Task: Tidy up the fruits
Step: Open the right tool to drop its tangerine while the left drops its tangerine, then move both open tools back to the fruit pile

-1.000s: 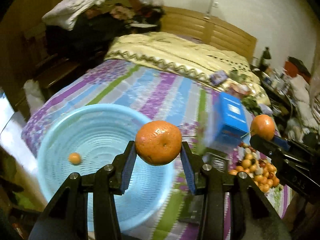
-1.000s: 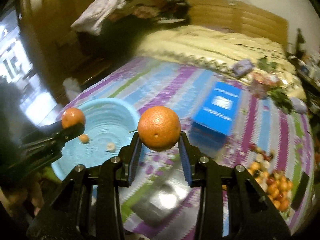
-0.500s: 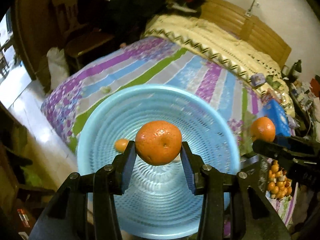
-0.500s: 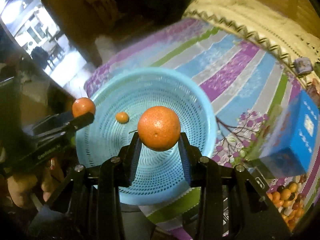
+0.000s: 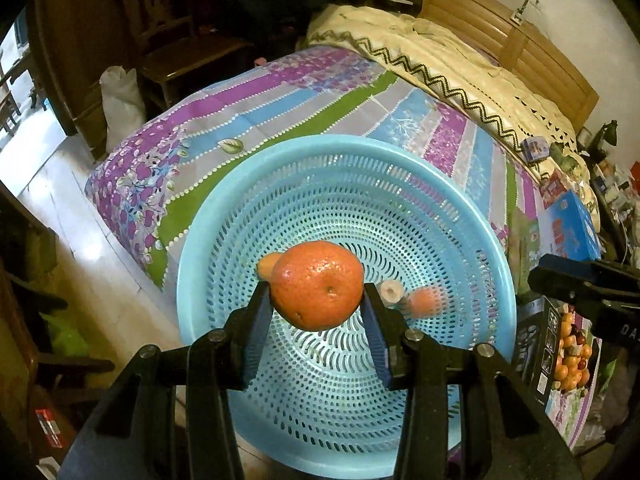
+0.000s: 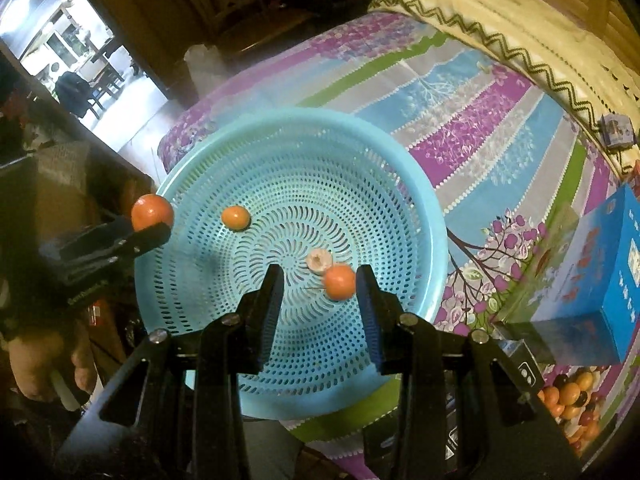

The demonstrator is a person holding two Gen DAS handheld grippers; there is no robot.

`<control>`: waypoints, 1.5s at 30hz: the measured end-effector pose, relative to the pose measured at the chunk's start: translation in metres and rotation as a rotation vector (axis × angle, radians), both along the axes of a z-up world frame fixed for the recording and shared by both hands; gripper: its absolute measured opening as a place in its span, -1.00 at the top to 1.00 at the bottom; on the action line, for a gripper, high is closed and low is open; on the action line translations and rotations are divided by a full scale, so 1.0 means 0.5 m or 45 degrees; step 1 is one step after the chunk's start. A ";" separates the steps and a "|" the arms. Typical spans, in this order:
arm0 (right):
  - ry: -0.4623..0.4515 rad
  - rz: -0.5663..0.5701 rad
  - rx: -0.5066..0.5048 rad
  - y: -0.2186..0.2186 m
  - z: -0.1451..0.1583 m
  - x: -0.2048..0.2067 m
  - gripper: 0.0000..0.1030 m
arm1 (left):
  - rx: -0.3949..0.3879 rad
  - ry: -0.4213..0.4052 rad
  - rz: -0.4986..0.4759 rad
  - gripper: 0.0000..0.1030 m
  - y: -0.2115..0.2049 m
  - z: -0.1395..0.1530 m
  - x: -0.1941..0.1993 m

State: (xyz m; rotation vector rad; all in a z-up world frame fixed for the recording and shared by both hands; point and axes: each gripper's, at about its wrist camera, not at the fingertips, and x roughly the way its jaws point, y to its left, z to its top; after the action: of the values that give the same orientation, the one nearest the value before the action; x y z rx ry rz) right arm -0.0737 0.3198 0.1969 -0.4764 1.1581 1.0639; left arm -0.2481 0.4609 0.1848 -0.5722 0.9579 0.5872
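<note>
Mandarin [image 5: 318, 285], dimple toward camera, pinched by left gripper [image 5: 318, 320]; right gripper [image 6: 320, 300] fingers spread over basket [image 6: 420, 208]

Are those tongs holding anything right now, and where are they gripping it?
The left tongs pinch a mandarin orange by its two sides. The right tongs are open and hold nothing.

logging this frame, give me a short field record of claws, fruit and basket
left claw: shut on orange, above basket
right claw: open, nothing held, above basket
basket: blue, perforated, on striped bedspread
fruit in basket: small orange, second orange blurred, touching pale round piece
blue box: right of basket
</note>
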 end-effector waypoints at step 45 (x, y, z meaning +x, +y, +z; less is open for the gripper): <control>-0.116 -0.098 0.250 -0.118 0.036 -0.007 -0.27 | 0.049 0.060 -0.049 -0.22 -0.034 -0.038 0.063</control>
State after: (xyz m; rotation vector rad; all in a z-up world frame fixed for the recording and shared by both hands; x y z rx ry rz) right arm -0.0772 0.2607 0.2149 -0.3204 0.9732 1.0655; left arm -0.2165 0.4438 0.1658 -0.5060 0.9979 0.5855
